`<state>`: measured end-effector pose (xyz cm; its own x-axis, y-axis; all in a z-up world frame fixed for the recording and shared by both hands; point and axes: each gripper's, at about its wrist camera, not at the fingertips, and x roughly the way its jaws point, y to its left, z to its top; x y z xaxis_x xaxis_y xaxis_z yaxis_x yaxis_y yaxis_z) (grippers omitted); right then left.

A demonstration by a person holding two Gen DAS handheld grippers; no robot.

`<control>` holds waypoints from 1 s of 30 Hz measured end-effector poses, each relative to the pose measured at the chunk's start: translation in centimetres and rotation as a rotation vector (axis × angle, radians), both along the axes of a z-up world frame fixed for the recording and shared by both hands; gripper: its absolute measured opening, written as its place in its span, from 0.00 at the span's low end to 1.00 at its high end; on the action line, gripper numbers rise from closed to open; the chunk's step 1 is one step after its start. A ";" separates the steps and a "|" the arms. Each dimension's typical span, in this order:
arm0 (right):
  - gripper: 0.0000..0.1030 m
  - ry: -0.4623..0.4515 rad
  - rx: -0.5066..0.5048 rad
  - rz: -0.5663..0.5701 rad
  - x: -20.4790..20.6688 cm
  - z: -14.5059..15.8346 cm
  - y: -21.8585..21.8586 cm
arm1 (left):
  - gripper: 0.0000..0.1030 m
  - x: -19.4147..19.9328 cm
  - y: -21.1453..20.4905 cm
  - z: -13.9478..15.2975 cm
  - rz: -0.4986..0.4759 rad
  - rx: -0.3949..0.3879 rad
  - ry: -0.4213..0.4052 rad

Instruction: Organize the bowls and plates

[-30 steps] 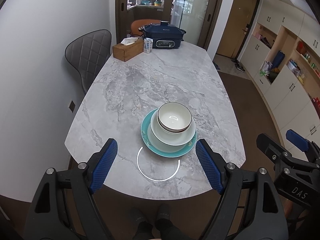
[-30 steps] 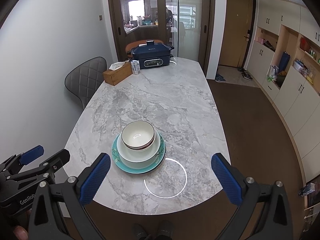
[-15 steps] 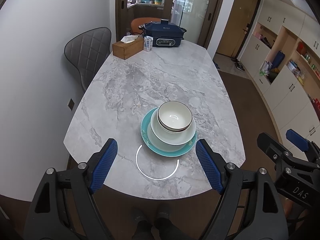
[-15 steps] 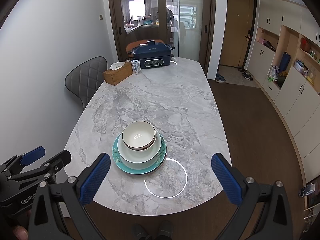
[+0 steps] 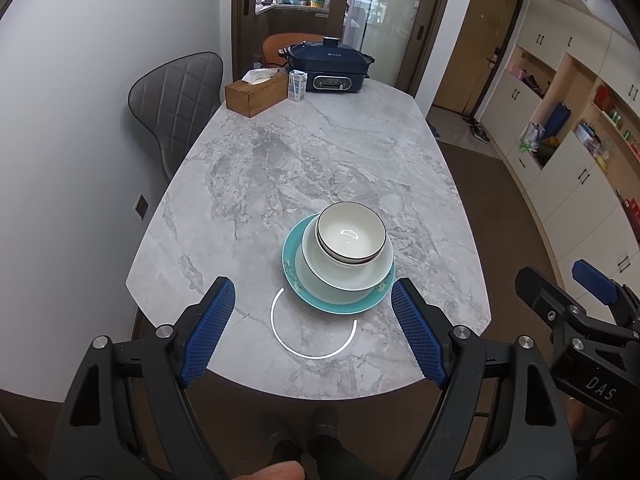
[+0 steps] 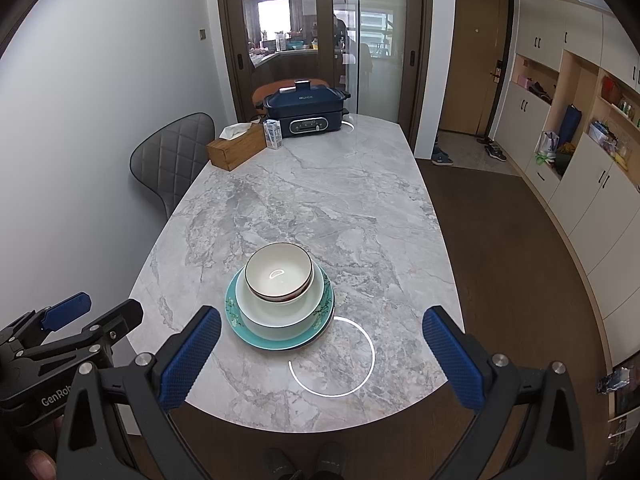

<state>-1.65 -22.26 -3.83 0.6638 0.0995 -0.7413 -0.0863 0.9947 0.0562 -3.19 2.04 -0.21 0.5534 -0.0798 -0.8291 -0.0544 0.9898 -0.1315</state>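
Stacked near the close end of the gray marble surface (image 5: 304, 160): a teal plate (image 5: 294, 276) at the bottom, a pale bowl (image 5: 352, 276) on it, a white bowl (image 5: 348, 234) with a dark rim on top. Just beside the plate, on the close side, a thin white ring (image 5: 313, 330) of light. Left gripper (image 5: 312, 332) wide open, holding nothing, held near the plate, not touching. Right gripper (image 6: 320, 356) wide open too, empty, near the plate. Far past the plate: a wooden tissue box (image 5: 256, 91), a small carton (image 5: 297, 86), a dark blue cooker (image 5: 328, 68). Gray chair (image 5: 176, 96) off to the left.
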 end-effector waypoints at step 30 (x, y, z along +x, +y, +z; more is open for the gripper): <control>1.00 0.004 0.007 0.021 0.9 -0.6 0.0 | 0.84 0.2 -0.2 -0.5 0.006 0.019 -0.006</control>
